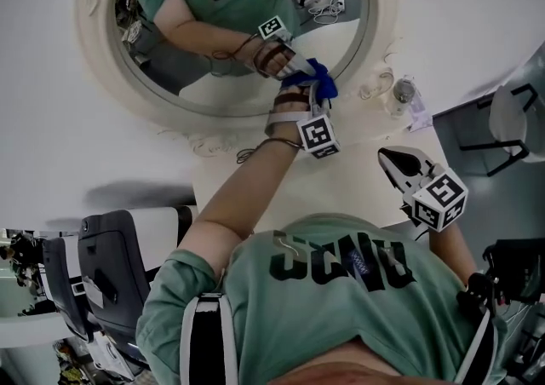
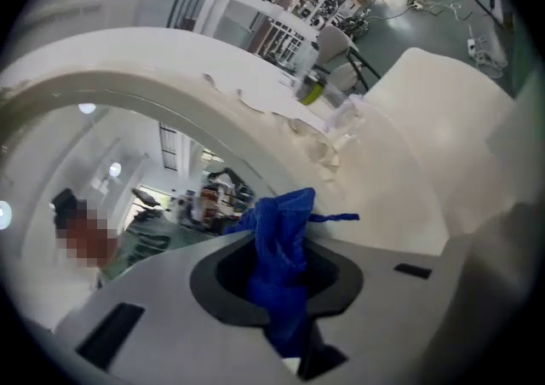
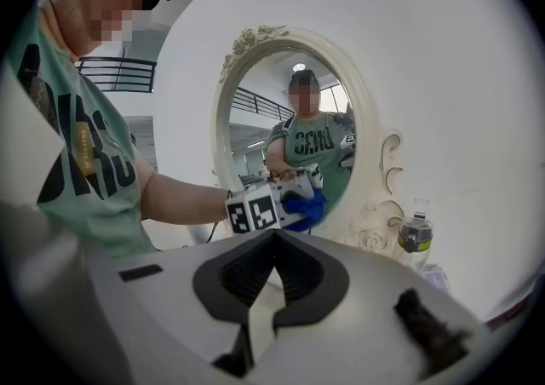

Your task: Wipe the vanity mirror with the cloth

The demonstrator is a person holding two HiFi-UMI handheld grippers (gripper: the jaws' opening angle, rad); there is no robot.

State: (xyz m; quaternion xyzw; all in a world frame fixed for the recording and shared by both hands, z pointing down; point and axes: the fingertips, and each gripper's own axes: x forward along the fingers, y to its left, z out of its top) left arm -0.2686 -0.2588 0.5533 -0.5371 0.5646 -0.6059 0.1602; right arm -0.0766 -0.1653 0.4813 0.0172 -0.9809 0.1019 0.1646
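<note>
An oval vanity mirror [image 1: 223,77] in a cream ornate frame [image 1: 95,51] stands on the white table [image 1: 349,192] against the wall. My left gripper [image 1: 308,89] is shut on a bunched blue cloth [image 1: 318,77] and presses it to the glass near the lower right rim. In the left gripper view the cloth [image 2: 283,247] sticks out between the jaws, with the frame [image 2: 170,60] arching above. My right gripper [image 1: 390,157] hangs over the table's right side, away from the mirror, shut and holding nothing. The right gripper view shows the mirror [image 3: 285,119], the cloth [image 3: 310,204] and my right gripper [image 3: 274,247].
A small clear bottle with a green band [image 1: 402,95] stands right of the mirror's foot [image 3: 415,234]. A dark office chair [image 1: 115,264] sits left of the table. Another chair [image 1: 513,119] is at the far right. The person's torso fills the lower head view.
</note>
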